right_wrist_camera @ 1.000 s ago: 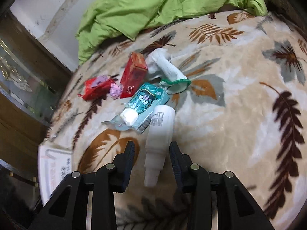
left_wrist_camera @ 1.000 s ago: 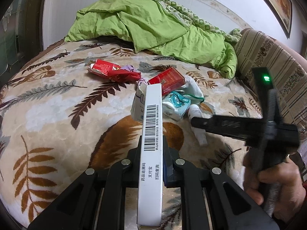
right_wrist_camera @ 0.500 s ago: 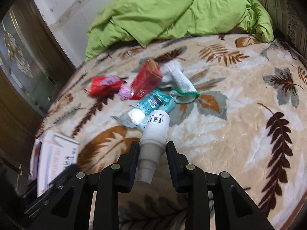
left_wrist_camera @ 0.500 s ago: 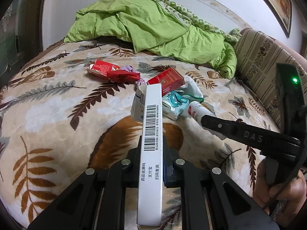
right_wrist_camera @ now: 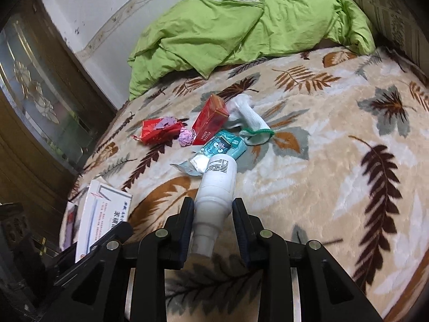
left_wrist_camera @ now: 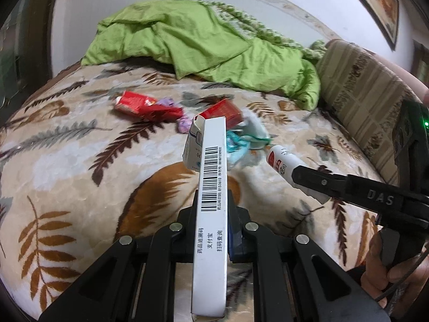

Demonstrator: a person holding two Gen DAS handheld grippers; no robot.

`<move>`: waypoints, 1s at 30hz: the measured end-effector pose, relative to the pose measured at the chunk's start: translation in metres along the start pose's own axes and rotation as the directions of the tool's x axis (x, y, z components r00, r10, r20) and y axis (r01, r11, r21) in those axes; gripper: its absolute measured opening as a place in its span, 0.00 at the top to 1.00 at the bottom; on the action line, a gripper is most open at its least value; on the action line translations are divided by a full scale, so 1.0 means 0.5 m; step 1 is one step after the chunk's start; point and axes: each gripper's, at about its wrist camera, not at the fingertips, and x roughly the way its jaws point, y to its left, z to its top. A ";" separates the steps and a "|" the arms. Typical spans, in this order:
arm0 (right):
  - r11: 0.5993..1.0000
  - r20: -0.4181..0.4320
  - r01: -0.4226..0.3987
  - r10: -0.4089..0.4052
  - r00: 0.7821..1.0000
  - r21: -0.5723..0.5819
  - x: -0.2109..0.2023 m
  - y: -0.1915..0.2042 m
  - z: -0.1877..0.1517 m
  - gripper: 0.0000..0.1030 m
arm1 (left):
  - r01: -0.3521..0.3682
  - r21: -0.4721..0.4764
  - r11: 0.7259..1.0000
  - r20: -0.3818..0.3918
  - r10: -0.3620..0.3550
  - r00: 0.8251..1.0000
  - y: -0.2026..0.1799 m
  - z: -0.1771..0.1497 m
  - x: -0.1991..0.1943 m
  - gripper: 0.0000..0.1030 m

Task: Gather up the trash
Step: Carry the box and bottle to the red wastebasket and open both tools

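The white plastic bottle (right_wrist_camera: pixel 218 185) is clamped between the two fingers of the right gripper (right_wrist_camera: pixel 213 214), neck end toward the gripper body and base pointing away toward the bed. The pads press on its shoulder from both sides, and the bottle is clear of the blanket. In the left wrist view the same bottle (left_wrist_camera: pixel 284 161) projects from the right gripper (left_wrist_camera: pixel 308 181) at the right side of the picture, with a red-and-white label visible, and a hand (left_wrist_camera: pixel 388 276) grips the handle below.

The left gripper (left_wrist_camera: pixel 213 214) is closed on a flat white carton (left_wrist_camera: pixel 211 201), held edge-up with a barcode and printed text along the narrow face; its far end flap is torn open.

The remaining trash lies in a cluster on the leaf-patterned blanket (right_wrist_camera: pixel 335 161), just beyond the bottle:
- a teal wrapper with a cartoon face (right_wrist_camera: pixel 224 145), touching a crumpled foil-and-plastic piece (right_wrist_camera: pixel 193 165);
- a red carton (right_wrist_camera: pixel 210 118), lying tilted against a white sock with a green cuff (right_wrist_camera: pixel 249 118);
- a crushed red pack (right_wrist_camera: pixel 158 130);
- a crumpled purple wrapper (right_wrist_camera: pixel 185 137), between the crushed pack and the red carton.

A green quilt (right_wrist_camera: pixel 241 29) is bunched at the far end of the bed. A striped cushion (left_wrist_camera: pixel 359 91) lies along the right edge.
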 end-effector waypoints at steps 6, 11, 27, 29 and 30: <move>0.998 0.073 -0.041 0.038 0.997 0.039 -0.132 -0.023 -0.021 0.69 | 0.092 0.052 0.994 -0.005 -0.092 0.996 -0.066 0.011 -0.026 0.87; 0.996 0.140 -0.035 0.024 0.990 0.077 -0.263 -0.065 -0.043 0.69 | 0.201 0.124 0.972 -0.025 -0.199 0.980 -0.157 0.020 -0.053 0.87; 0.890 0.226 0.230 -0.336 0.914 0.395 -0.650 -0.318 -0.225 0.69 | 0.631 0.319 0.707 -0.379 -0.515 0.769 -0.602 -0.077 -0.058 0.87; 0.869 0.221 0.246 -0.365 0.904 0.429 -0.669 -0.343 -0.240 0.69 | 0.658 0.313 0.685 -0.434 -0.514 0.740 -0.646 -0.099 -0.038 0.87; 0.857 0.215 0.260 -0.383 0.898 0.444 -0.676 -0.355 -0.247 0.68 | 0.672 0.302 0.676 -0.462 -0.513 0.724 -0.664 -0.108 -0.029 0.84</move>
